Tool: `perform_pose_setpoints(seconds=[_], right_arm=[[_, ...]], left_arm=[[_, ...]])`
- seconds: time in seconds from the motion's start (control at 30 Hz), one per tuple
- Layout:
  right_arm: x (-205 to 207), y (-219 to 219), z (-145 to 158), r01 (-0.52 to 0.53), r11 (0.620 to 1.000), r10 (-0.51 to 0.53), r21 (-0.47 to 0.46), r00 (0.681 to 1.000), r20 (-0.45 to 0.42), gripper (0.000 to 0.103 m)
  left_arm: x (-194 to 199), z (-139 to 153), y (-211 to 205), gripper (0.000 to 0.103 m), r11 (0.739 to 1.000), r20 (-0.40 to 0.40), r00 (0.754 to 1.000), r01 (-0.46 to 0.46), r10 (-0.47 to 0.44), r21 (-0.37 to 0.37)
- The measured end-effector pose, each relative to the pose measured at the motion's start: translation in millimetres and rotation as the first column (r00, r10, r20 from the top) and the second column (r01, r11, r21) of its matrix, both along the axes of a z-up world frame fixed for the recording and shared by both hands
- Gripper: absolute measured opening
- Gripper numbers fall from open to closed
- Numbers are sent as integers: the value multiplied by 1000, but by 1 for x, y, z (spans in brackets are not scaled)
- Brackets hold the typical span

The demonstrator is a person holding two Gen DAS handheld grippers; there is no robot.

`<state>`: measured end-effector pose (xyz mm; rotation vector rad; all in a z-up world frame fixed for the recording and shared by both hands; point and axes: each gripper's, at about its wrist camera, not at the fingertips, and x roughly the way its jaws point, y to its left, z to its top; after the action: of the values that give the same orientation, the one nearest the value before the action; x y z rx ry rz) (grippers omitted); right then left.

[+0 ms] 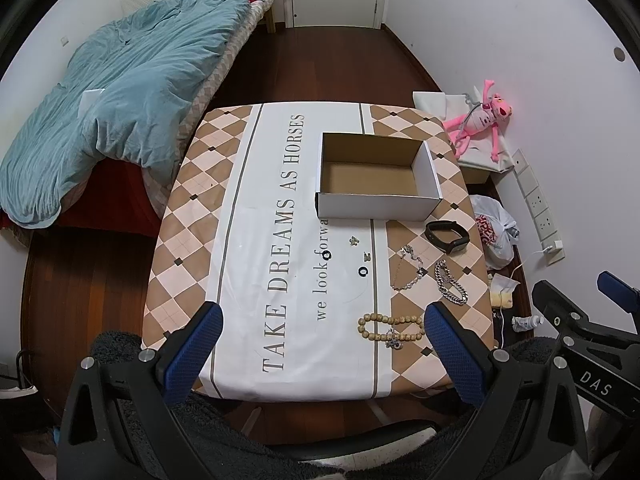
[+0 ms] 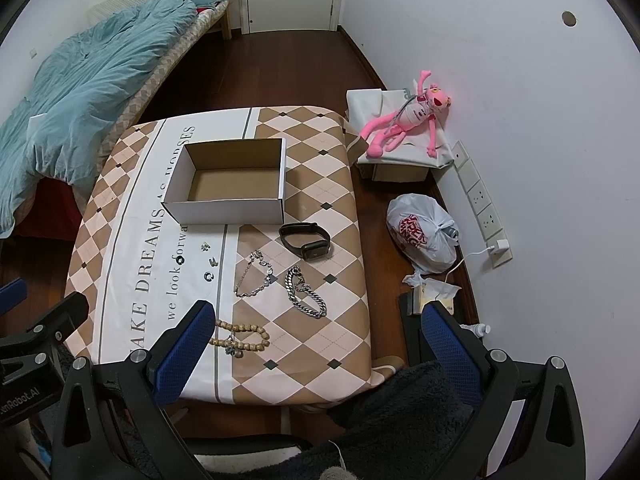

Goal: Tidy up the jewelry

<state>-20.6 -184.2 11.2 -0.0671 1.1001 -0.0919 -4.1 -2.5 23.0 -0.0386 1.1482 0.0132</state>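
Both tools hang above the near edge of the surface [image 1: 240,208] with nothing held: the left hand-held gripper [image 1: 320,344] is spread wide, and the right hand-held gripper [image 2: 316,340] is spread just as wide. The jewelry lies loose between them and the empty cardboard box [image 1: 376,200]: a wooden bead bracelet [image 1: 390,326] nearest, a heavy silver chain [image 1: 450,288], a thinner silver bracelet [image 1: 408,268], a black watch band [image 1: 448,236], and several tiny rings and studs [image 1: 326,255] on the printed cloth. The small pieces are probably the main risk: broad pads may fail to pinch them, flick them off, or drag the cloth. The chains could slip from a partial grip, and the bead bracelet sits near the edge, where a nudge might drop it.
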Motion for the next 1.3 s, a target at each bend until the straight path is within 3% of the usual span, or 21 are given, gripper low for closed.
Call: perform_pose_setpoints(seconds=[1.1,1.3], right_arm=[[3,0,13,6,1000,-6,2,1000,18,103],[11,-10,0,39,998,-38,54,999,-19,103]], left_arm=[[-2,2,-5,103,1000,11,1000,5,-5,2],[7,-9,-9,103,1000,1,1000,4,-4,10]])
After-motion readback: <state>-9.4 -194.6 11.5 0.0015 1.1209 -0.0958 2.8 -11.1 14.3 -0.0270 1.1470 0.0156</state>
